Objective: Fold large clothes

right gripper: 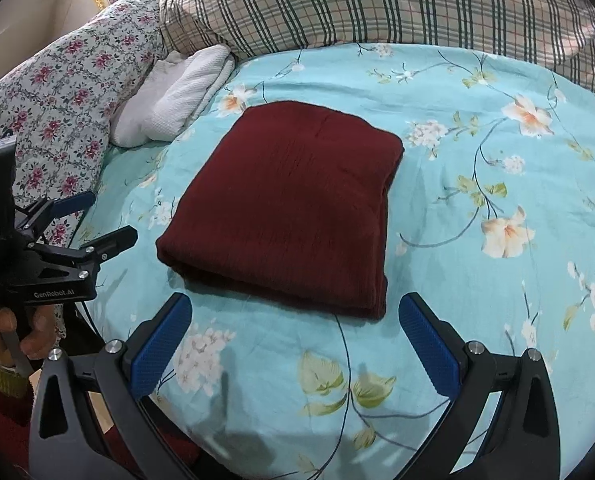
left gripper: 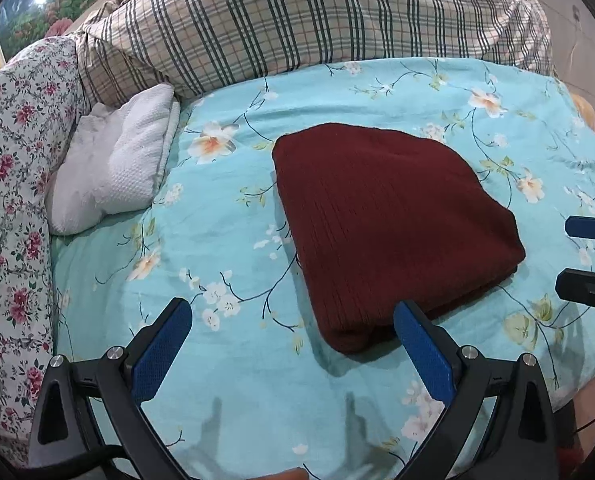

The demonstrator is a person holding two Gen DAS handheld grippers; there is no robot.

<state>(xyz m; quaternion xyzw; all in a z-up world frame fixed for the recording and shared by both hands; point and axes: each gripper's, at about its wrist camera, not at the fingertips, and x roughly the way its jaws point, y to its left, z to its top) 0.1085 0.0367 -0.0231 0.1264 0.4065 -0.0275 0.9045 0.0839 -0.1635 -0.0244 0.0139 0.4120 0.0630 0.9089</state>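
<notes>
Covering the bed: turquoise floral sheet (right gripper: 477, 92), lying smooth under everything. Resting near its middle, folded into a thick flat rectangle: dark red garment (right gripper: 289, 208), touched by neither tool. Piling along the far edge: plaid quilt (left gripper: 297, 20); leaning at the left: rose-print pillow (left gripper: 13, 200), with a white towel (left gripper: 117, 160) bunching just beside it. Hovering over the sheet at the garment's near-left corner: left gripper (left gripper: 293, 344), blue pads spread wide, holding nothing. Hanging just short of the garment's near edge: right gripper (right gripper: 295, 340), likewise gaping fully, pinching nothing.
</notes>
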